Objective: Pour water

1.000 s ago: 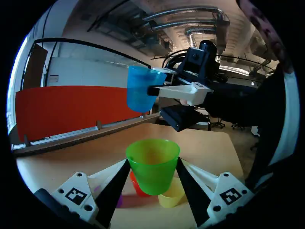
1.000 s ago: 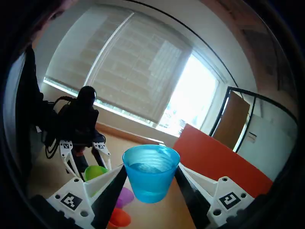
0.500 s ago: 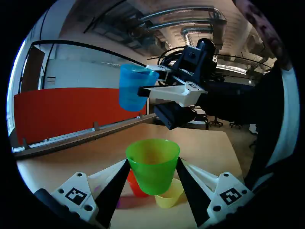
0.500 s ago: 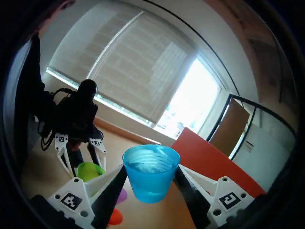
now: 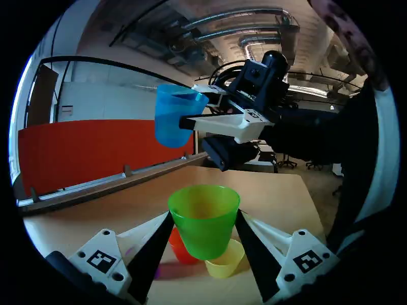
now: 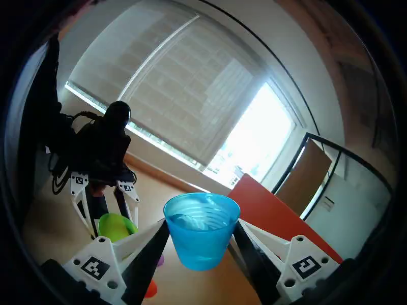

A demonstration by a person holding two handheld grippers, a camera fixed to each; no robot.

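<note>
Blue cup [image 6: 202, 244], translucent, water [image 6: 199, 221] inside, in right gripper [image 6: 201, 231]; green cup [image 5: 204, 229] in left gripper [image 5: 203, 221].

Left gripper view: sits behind the left gripper [image 5: 203, 216], facing forward and slightly up over the table [image 5: 285, 198]; green cup [image 5: 203, 231] very near between its fingers.
Right gripper view: sits behind the right gripper [image 6: 202, 229], tilted up toward the window [image 6: 244, 147]; blue cup [image 6: 202, 244] very near.
Shared: each sees the other gripper ahead, farther off, and the red panel [image 5: 91, 147].
</note>
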